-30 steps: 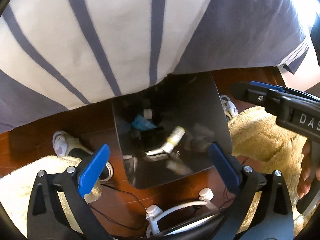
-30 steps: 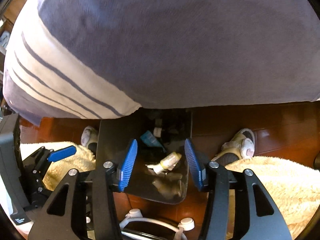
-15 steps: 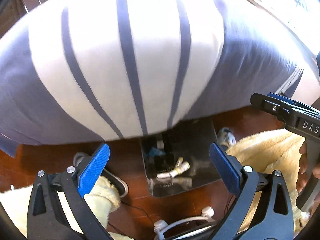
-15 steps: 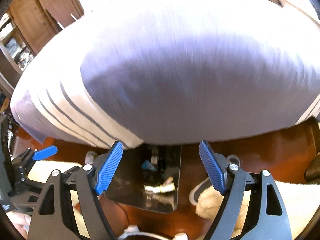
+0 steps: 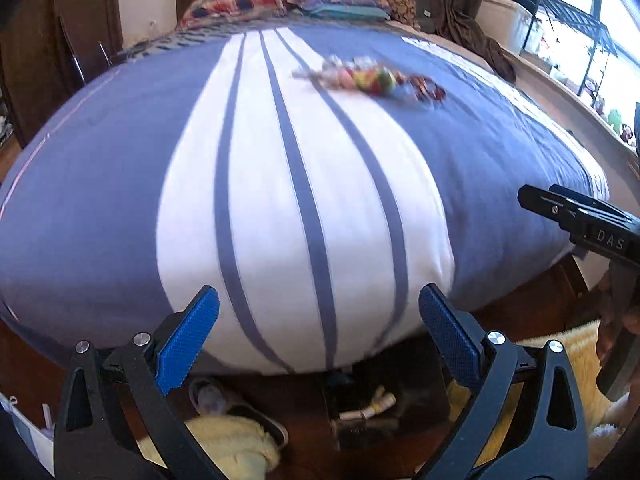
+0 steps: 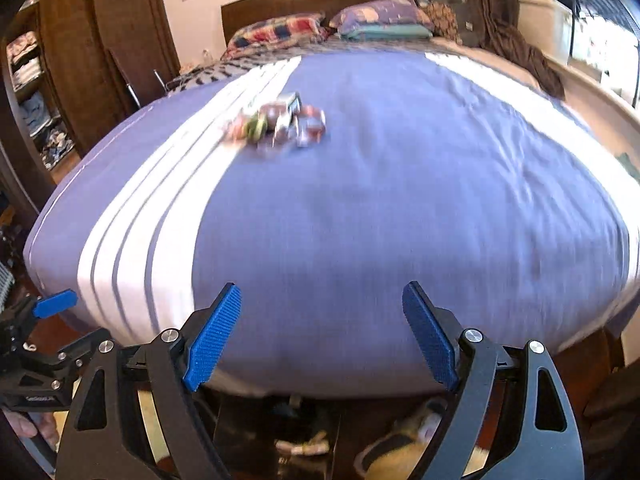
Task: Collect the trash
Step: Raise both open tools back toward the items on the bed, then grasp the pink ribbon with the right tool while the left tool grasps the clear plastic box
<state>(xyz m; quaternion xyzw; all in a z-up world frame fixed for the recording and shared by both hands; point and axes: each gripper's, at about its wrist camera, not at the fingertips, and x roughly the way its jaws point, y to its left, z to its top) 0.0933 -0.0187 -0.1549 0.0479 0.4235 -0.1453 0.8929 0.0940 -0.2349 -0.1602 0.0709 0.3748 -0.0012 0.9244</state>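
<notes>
Bedspread (image 6: 400, 208) bare between tools and wrapper pile (image 6: 280, 122).

Daylight pours in from the bright window (image 5: 576, 36) on my right, blown out to white glare. The blue-and-white striped bedspread (image 5: 304, 184) is well lit, bulging with fisheye distortion, corners falling to black. Motion blur smears the colourful pile of wrappers (image 6: 276, 124) in both views. Under the bed edge, the dark glossy bin (image 5: 360, 408) sits in deep shadow.
</notes>
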